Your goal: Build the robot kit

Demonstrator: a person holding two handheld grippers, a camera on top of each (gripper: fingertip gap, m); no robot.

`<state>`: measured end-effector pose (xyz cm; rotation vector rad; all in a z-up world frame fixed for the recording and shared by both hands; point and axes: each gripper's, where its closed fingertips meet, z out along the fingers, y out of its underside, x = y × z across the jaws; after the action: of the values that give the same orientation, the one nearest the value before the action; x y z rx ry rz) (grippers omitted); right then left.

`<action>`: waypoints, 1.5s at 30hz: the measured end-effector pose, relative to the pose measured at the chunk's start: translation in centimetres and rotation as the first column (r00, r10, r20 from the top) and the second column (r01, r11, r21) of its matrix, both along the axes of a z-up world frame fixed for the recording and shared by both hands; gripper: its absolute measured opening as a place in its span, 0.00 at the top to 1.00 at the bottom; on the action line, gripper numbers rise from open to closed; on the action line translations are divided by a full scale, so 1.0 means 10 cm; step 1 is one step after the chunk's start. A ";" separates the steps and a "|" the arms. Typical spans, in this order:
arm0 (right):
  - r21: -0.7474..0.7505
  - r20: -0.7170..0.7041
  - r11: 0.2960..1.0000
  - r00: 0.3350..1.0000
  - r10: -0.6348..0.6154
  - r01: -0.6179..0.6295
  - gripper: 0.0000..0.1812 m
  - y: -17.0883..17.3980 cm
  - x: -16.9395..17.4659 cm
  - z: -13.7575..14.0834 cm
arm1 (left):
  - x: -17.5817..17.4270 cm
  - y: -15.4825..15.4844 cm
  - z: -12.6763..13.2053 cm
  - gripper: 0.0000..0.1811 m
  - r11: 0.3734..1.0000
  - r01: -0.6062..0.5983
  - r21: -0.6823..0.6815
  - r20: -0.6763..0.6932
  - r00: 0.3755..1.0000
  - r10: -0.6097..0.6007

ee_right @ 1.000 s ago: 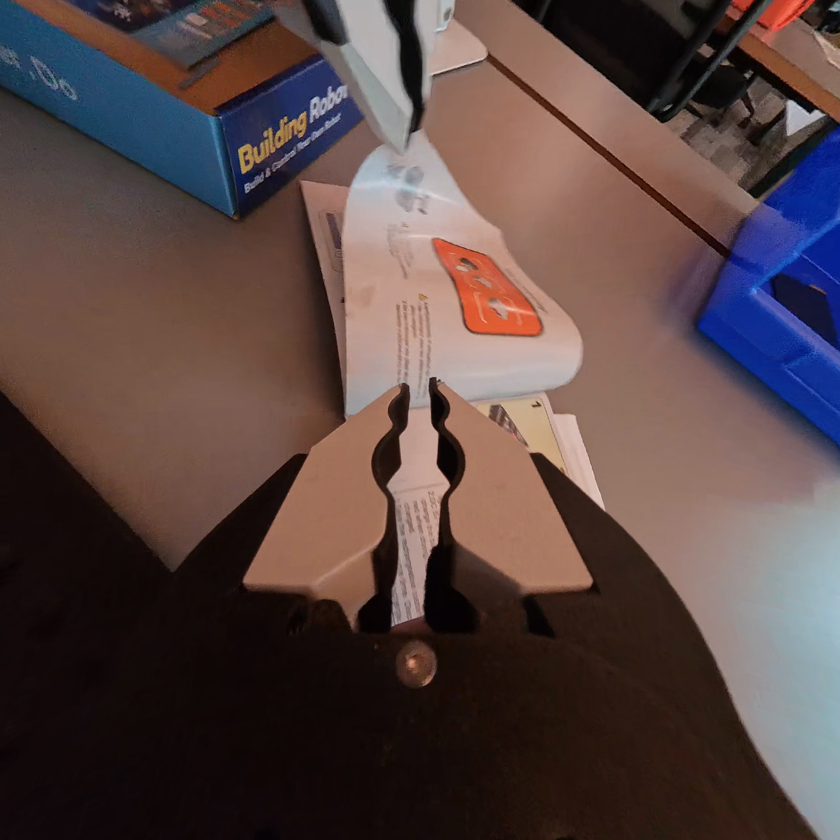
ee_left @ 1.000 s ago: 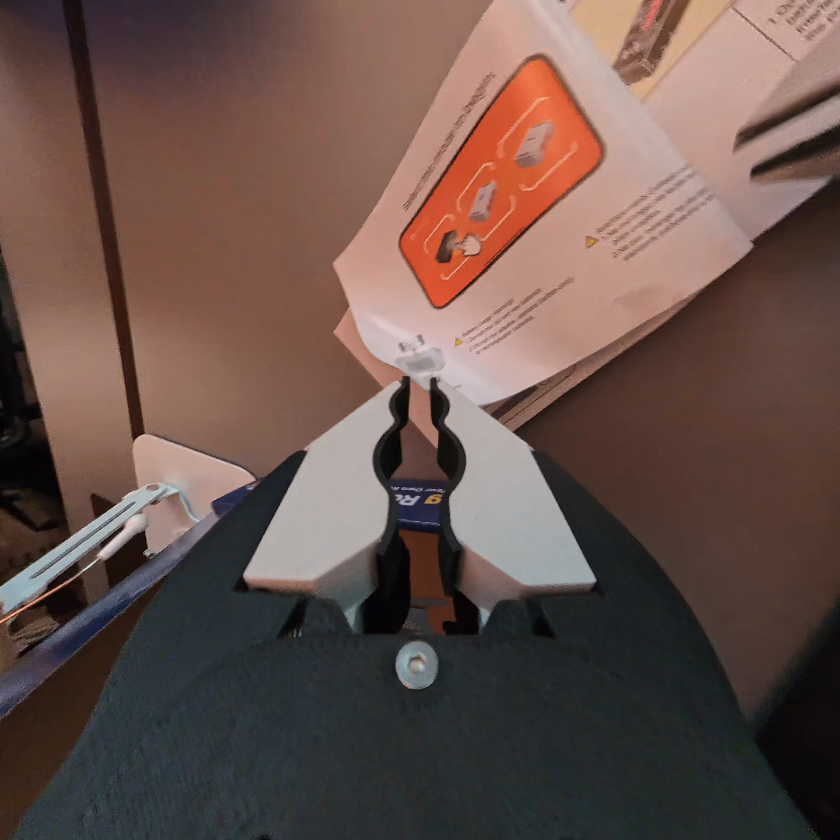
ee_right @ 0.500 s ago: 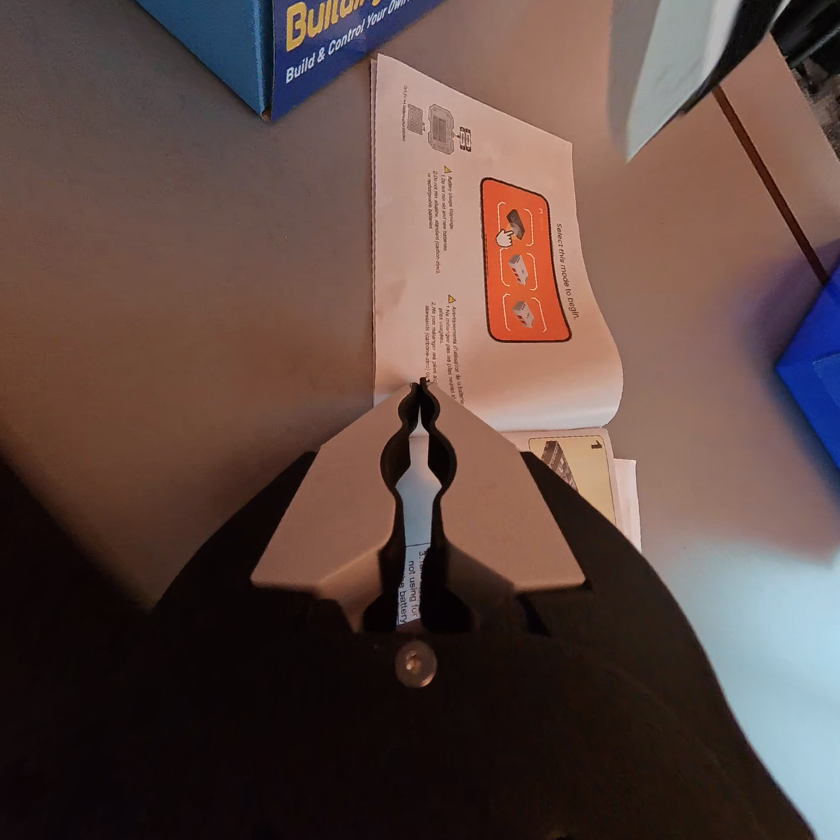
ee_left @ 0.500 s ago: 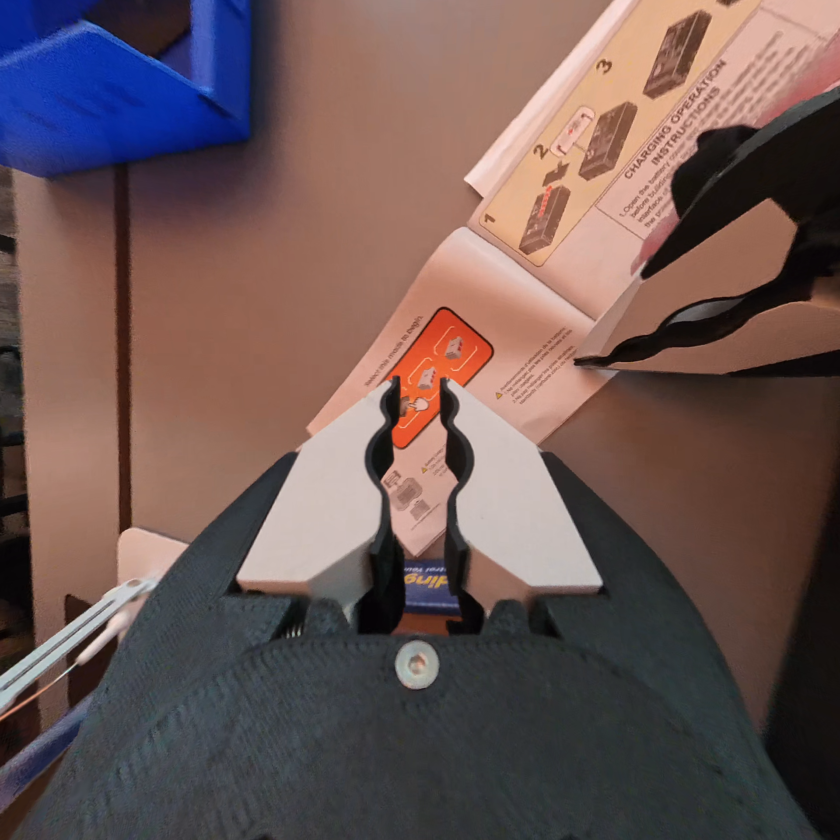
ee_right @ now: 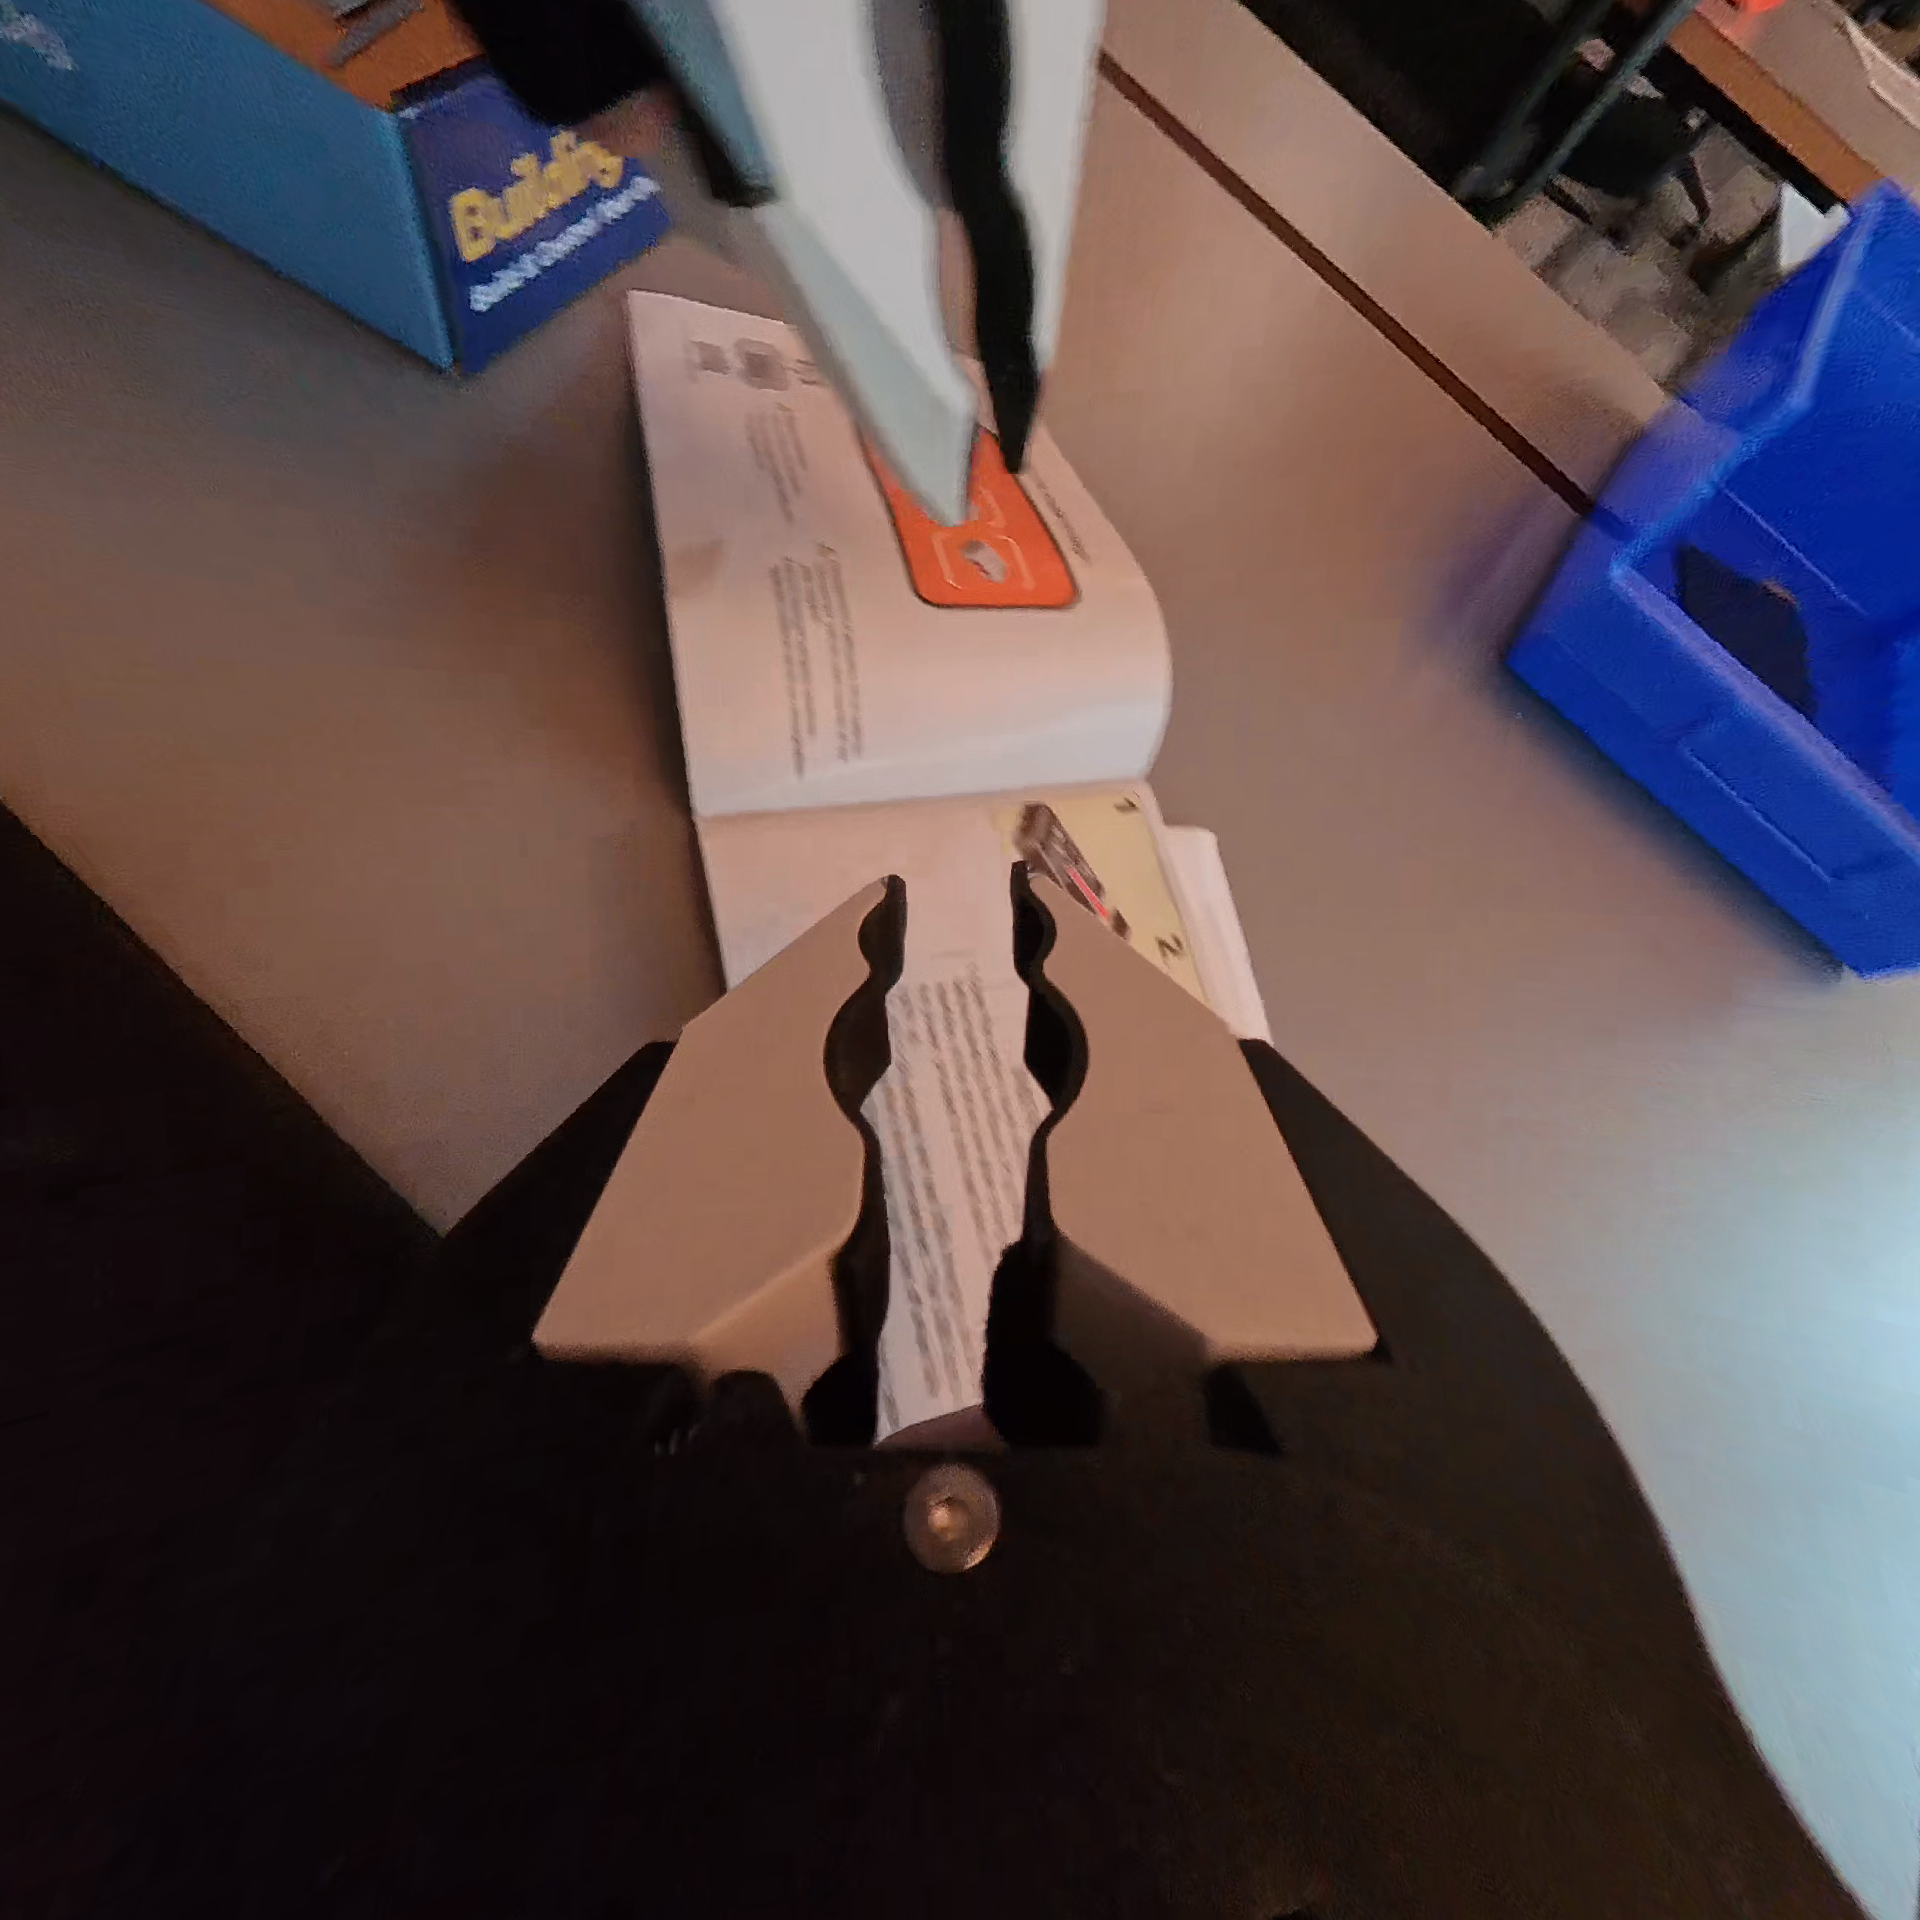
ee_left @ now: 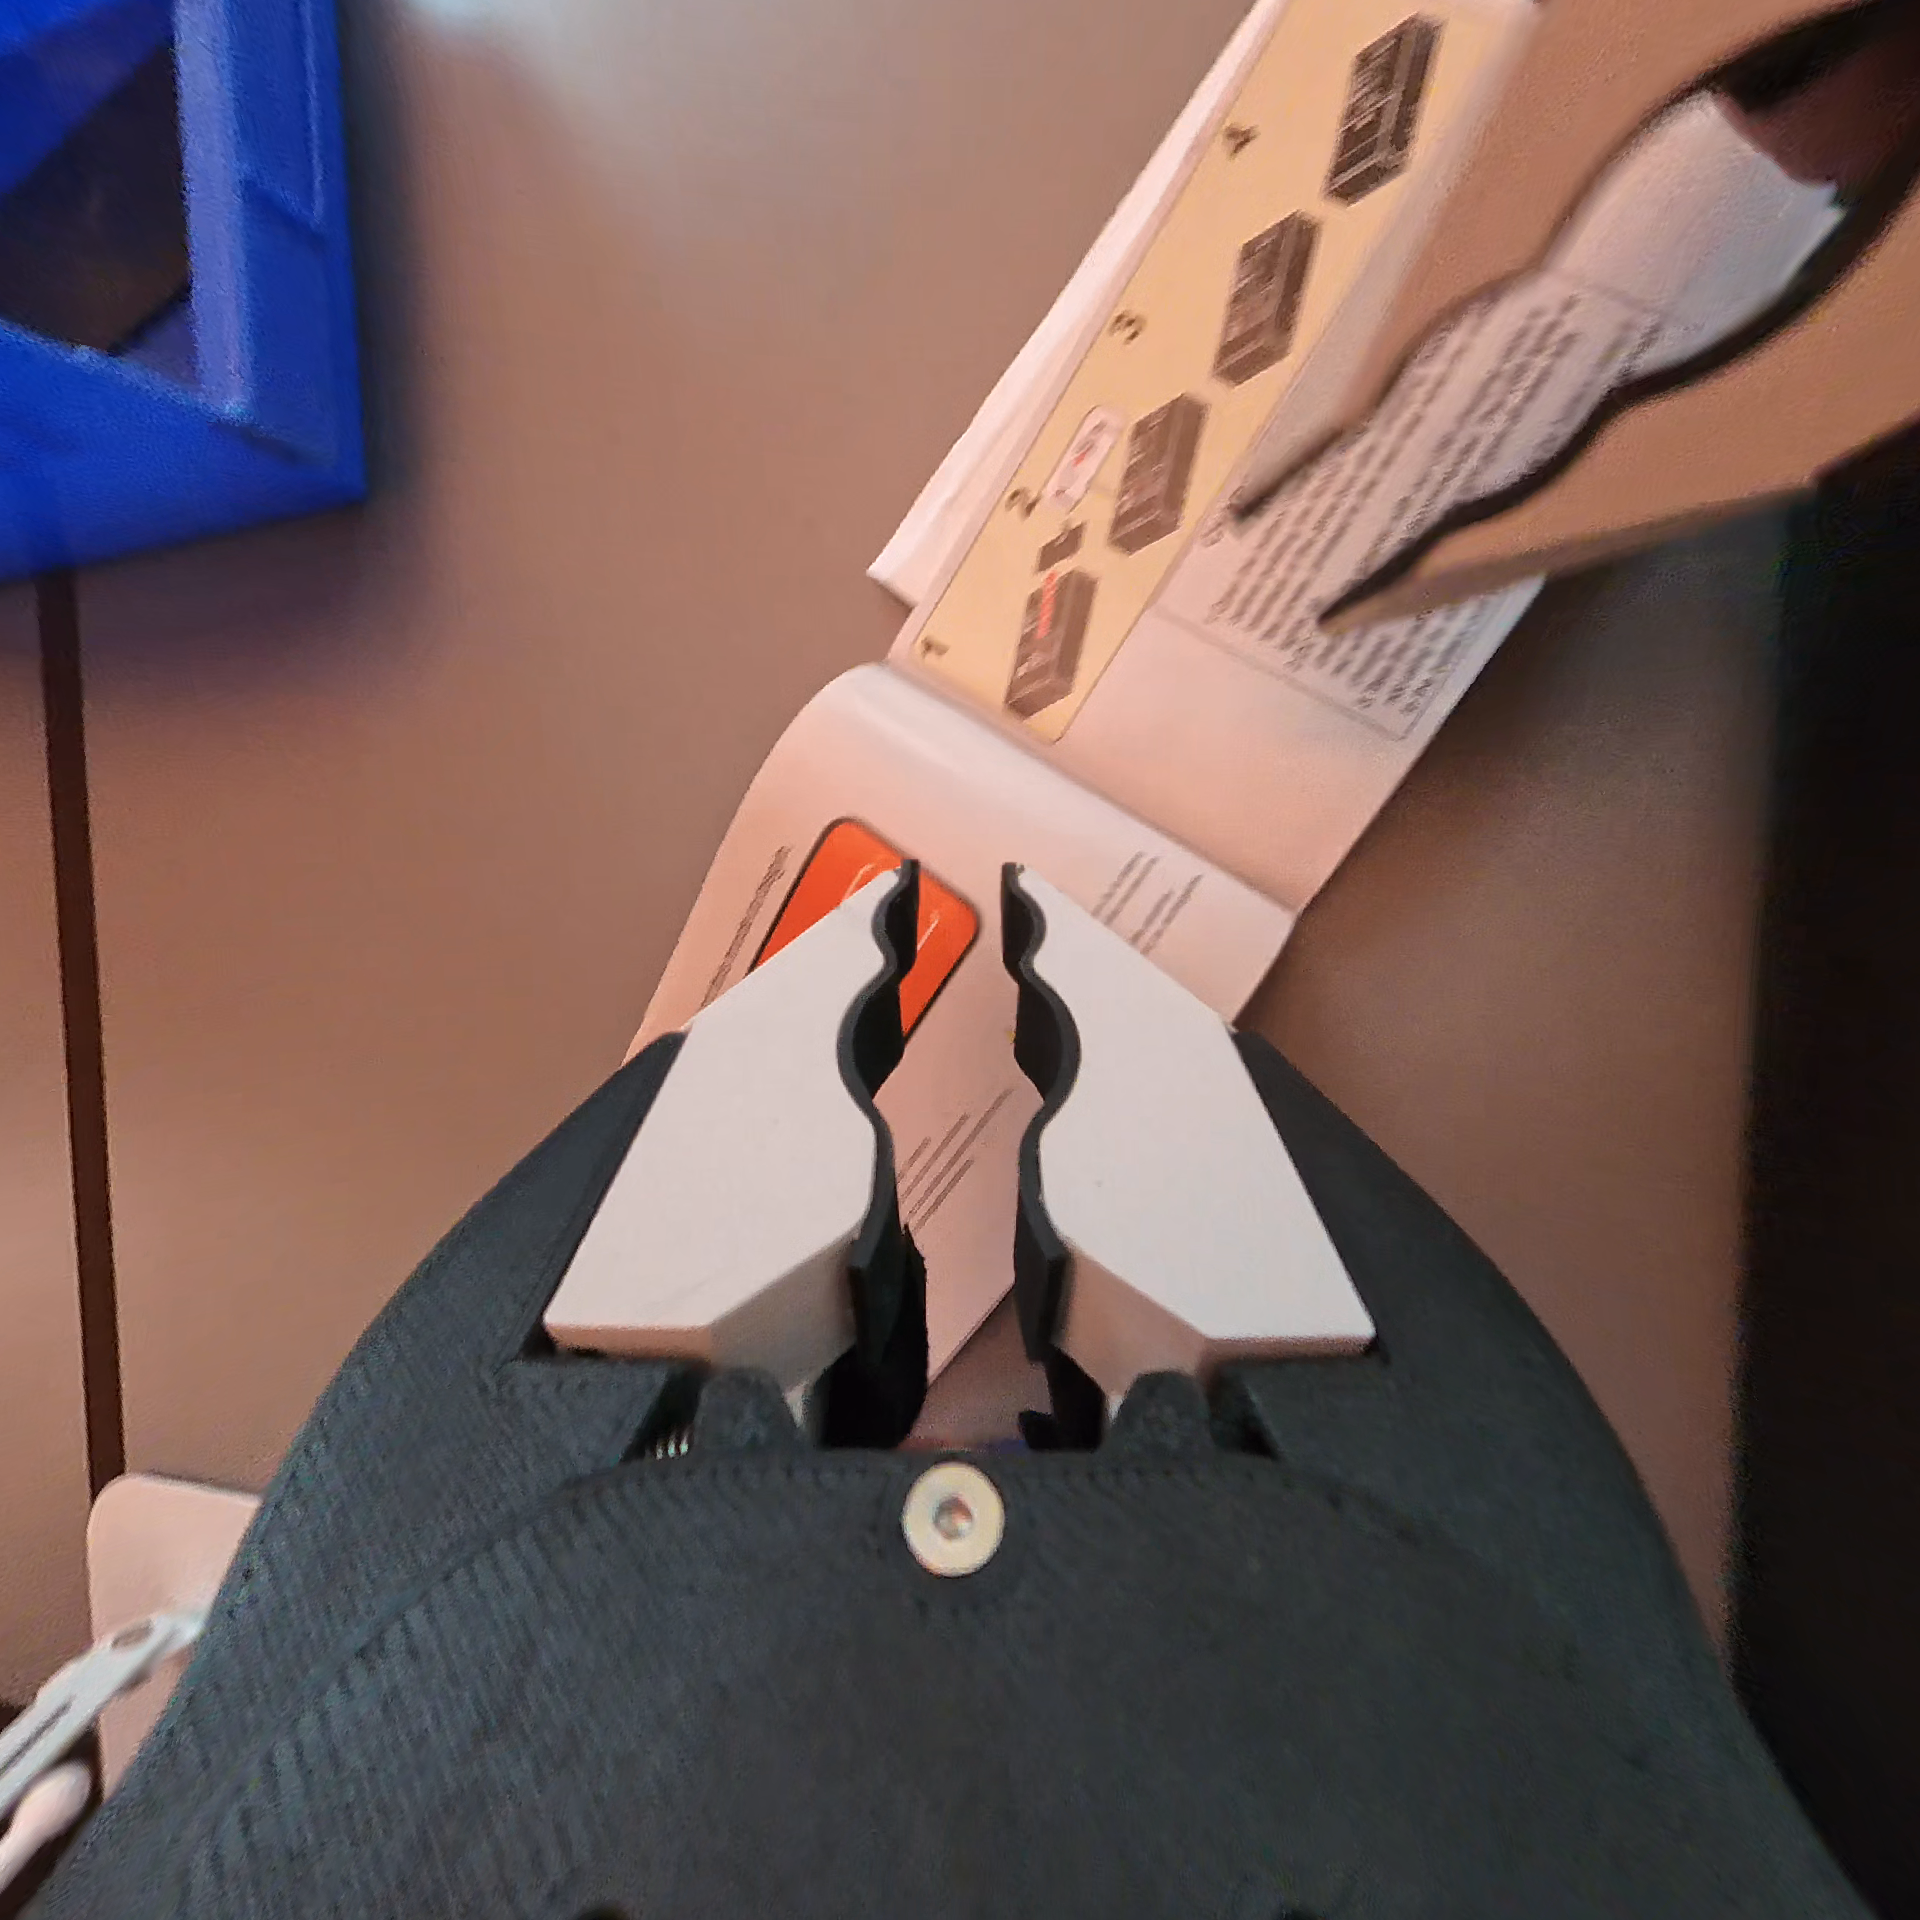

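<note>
A: So, what lies on the table [ee_right: 312, 644]?

B: An open instruction booklet [ee_right: 904, 717] lies flat on the grey surface, its far page bearing an orange panel [ee_right: 987, 571]. A blue cardboard box [ee_right: 312, 187] sits toward the far left corner, and a blue plastic bin [ee_right: 1766, 623] stands well apart toward the right edge.

A: And the left hand-held gripper [ee_left: 956, 883]?

B: Its jaws are spread a little, gripping nothing. In the right wrist view its tips [ee_right: 977, 457] come down onto the orange panel; I cannot tell whether they touch.

A: And the right one?

B: The right hand-held gripper [ee_right: 956, 883] is also slightly spread and empty, poised over the near page, beside a pale yellow diagram [ee_right: 1112, 862].
</note>
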<state>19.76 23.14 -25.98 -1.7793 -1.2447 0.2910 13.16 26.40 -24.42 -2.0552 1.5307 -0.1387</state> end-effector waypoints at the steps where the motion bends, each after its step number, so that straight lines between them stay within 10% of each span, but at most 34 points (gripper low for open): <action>1: -0.010 -0.002 0.999 0.999 -0.033 0.033 0.88 0.04 0.12 0.01 | 0.07 -0.04 -0.01 0.93 1.000 0.026 -0.001 0.003 1.000 -0.026; 8: -0.151 0.059 0.965 0.976 -0.209 0.216 0.71 0.20 0.81 -0.25 | 0.42 -0.32 -0.15 0.88 0.988 0.150 -0.043 0.002 0.989 -0.150; 19: -0.354 0.014 0.911 0.975 -0.221 0.212 0.62 0.22 0.95 -0.43 | 0.65 -0.61 -0.55 0.80 0.970 0.194 -0.146 -0.019 0.980 -0.199; 38: -0.337 -0.021 0.912 0.967 -0.255 0.234 0.78 0.25 1.01 -0.40 | 0.84 -0.73 -0.58 0.92 0.982 0.114 0.152 0.126 0.983 -0.134; 45: -0.371 0.008 0.882 0.950 -0.311 0.292 0.64 0.33 1.19 -0.42 | 0.87 -0.72 -0.58 0.93 0.974 0.137 0.182 0.104 0.982 -0.157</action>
<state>31.66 26.40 -30.20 -2.2421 -0.8947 0.4077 21.86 19.21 -30.24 -1.7664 1.5637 -0.1734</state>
